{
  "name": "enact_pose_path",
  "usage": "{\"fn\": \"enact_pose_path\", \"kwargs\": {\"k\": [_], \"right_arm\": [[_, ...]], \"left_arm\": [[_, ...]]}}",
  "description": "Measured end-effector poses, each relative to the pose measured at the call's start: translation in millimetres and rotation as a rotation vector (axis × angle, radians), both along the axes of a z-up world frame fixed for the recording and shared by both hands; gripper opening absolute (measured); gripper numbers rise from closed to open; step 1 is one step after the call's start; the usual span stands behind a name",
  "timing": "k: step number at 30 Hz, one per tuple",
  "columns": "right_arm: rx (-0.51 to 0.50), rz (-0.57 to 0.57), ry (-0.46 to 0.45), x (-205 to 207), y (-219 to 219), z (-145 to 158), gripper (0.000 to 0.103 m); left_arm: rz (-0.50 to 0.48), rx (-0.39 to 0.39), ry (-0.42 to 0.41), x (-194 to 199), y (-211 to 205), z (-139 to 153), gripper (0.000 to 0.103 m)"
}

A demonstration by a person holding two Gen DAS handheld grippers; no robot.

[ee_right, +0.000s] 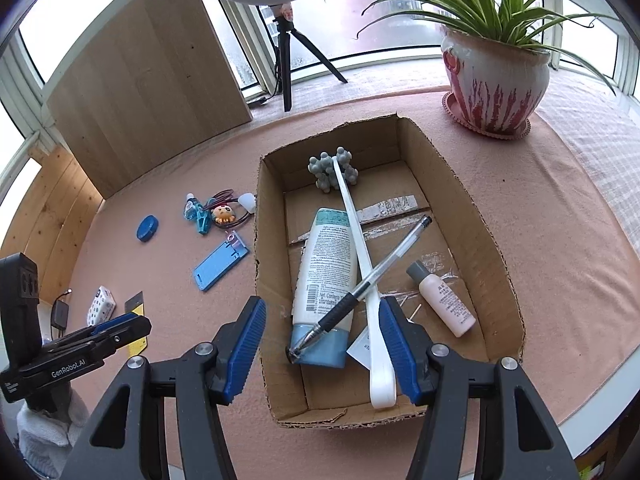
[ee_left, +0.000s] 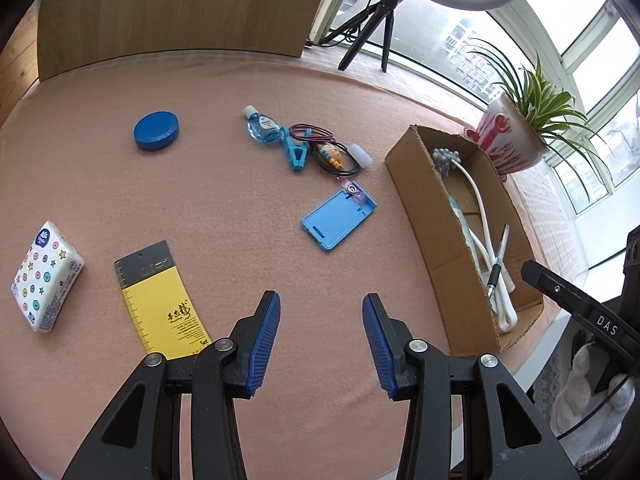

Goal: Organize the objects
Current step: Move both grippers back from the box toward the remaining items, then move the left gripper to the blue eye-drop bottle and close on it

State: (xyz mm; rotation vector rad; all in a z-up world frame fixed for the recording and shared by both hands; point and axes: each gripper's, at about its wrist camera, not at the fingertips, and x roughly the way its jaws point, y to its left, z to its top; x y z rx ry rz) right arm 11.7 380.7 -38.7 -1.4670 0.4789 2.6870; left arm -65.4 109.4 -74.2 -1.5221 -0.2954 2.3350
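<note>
the cardboard box (ee_right: 460, 216) sits on the pink table (ee_left: 200, 200) and already holds a tube, a pen and a massager; a blue card holder (ee_left: 338, 220) lies just beside its left wall. both the left tongs (ee_left: 322, 320) and right tongs (ee_right: 322, 328) are open and empty. i think the left one should come down straight over one loose thing. only the right view shows a small bottle (ee_right: 442, 298) in the box; only the left view shows the yellow card (ee_left: 160, 300) clearly.

We've got soft, bright daylight from the windows (ee_right: 372, 40), barely any shadows. Heavy fisheye bending, dark corners, sharp centre.
</note>
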Motion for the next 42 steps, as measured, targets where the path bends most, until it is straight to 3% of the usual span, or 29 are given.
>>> {"fn": "enact_pose_path", "kwargs": {"k": [18, 28, 31, 35, 39, 42], "right_arm": [[-0.038, 0.134, -0.005, -32, -73, 1, 0.055], [-0.08, 0.188, -0.044, -116, -106, -9, 0.055], [-0.102, 0.174, -0.09, -149, -109, -23, 0.053], [-0.126, 0.141, -0.142, -185, -106, -37, 0.035], [-0.097, 0.128, -0.163, -213, -105, -43, 0.035], [-0.133, 0.117, -0.212, -231, -101, -55, 0.035]], "left_arm": [[0.089, -0.051, 0.011, -43, -81, 9, 0.046], [0.119, -0.047, -0.004, -111, -112, -1, 0.046], [0.104, -0.051, -0.006, -133, -109, -9, 0.046], [0.091, -0.02, -0.004, -159, -100, -15, 0.046], [0.057, -0.01, -0.01, -183, -79, -21, 0.046], [0.036, -0.014, -0.013, -198, -61, -24, 0.045]]}}
